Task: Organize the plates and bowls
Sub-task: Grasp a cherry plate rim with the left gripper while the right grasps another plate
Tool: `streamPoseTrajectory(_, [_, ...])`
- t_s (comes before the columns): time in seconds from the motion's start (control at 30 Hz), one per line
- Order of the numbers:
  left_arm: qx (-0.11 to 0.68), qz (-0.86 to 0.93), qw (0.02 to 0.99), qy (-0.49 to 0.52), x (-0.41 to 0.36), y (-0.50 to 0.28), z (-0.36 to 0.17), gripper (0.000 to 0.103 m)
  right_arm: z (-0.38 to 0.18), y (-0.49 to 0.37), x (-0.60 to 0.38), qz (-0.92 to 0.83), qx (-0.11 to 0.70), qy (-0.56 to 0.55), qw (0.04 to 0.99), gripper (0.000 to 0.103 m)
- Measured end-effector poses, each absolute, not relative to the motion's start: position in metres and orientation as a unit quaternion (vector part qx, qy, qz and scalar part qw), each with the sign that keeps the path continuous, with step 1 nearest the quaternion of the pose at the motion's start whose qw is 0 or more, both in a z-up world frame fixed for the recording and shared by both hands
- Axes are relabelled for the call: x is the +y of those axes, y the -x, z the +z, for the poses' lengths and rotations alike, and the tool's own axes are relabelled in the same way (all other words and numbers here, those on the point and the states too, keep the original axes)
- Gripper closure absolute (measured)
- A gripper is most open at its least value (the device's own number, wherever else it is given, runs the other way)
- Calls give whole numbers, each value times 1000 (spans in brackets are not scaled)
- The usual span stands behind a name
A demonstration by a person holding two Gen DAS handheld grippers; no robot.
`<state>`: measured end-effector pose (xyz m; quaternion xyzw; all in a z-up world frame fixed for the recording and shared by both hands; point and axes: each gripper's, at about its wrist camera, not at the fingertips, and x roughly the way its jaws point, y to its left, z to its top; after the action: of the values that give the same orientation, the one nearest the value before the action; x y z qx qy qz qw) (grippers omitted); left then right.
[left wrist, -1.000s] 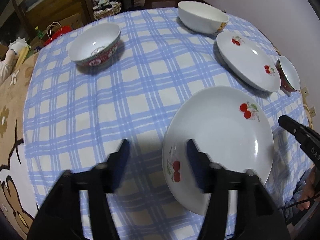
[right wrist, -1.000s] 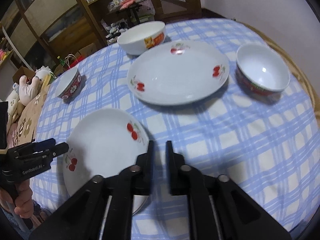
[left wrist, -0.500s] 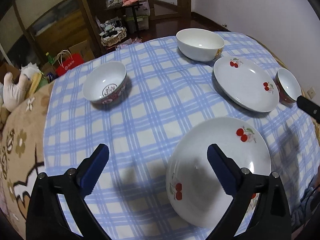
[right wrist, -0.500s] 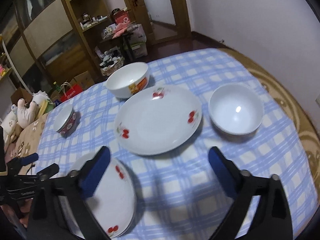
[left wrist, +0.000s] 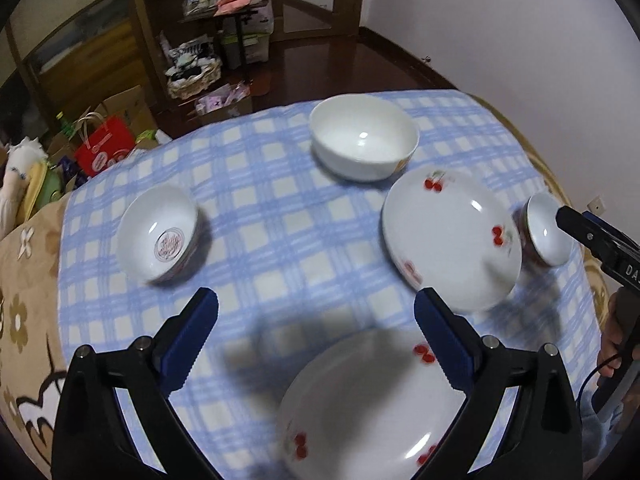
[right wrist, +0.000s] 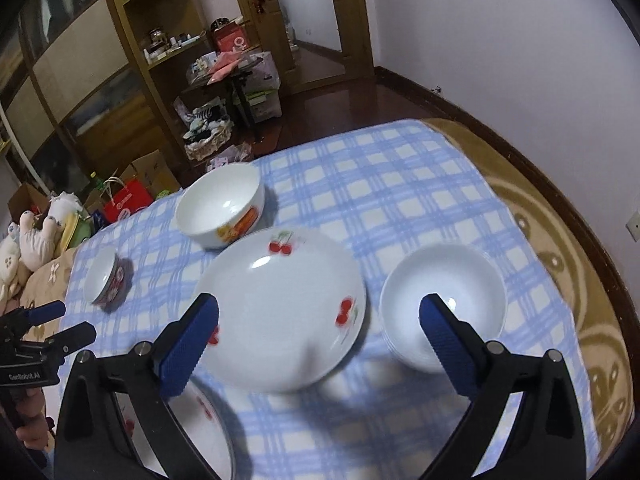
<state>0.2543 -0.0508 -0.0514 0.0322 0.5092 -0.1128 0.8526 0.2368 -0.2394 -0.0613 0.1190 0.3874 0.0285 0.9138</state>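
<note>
Over checked cloth (left wrist: 280, 248) — both grippers (left wrist: 316, 336) (right wrist: 318, 332) spread, empty.

Left wrist view: near plate (left wrist: 372, 400) at 6 o'clock on the tablecloth (left wrist: 280, 240); second plate (left wrist: 452, 236) at 3; large bowl (left wrist: 364, 136) at 12; small bowl (left wrist: 158, 234) at 9.

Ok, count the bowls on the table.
3: a big white bowl at the far side, a patterned bowl on the left, a small bowl right of the far plate.
</note>
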Motion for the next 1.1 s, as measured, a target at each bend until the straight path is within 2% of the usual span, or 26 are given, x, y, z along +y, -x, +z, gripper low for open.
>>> streamPoseTrajectory(0.37, [537, -114, 834, -61, -94, -298, -71, 6, -53, -285, -256, 34, 384, -115, 915, 0])
streamPoseTrajectory(0.67, [558, -130, 816, -75, -103, -315, -93, 6, -77, -305, -255, 40, 407, -114, 905, 0])
streamPoseTrajectory(0.8, [569, -128, 809, -71, -105, -319, -104, 6, -92, -313, -252, 50, 431, -103, 895, 23])
streamPoseTrajectory(0.93, [580, -139, 801, -55, -109, -322, -114, 9, -107, -320, -252, 60, 451, -114, 883, 59])
streamPoseTrajectory(1.07, [584, -143, 797, -57, -117, -323, -124, 17, -116, -325, -254, 47, 460, -109, 880, 63])
streamPoseTrajectory(1.1, [586, -141, 796, -59, -119, -322, -128, 24, -117, -326, -255, 46, 461, -112, 879, 69])
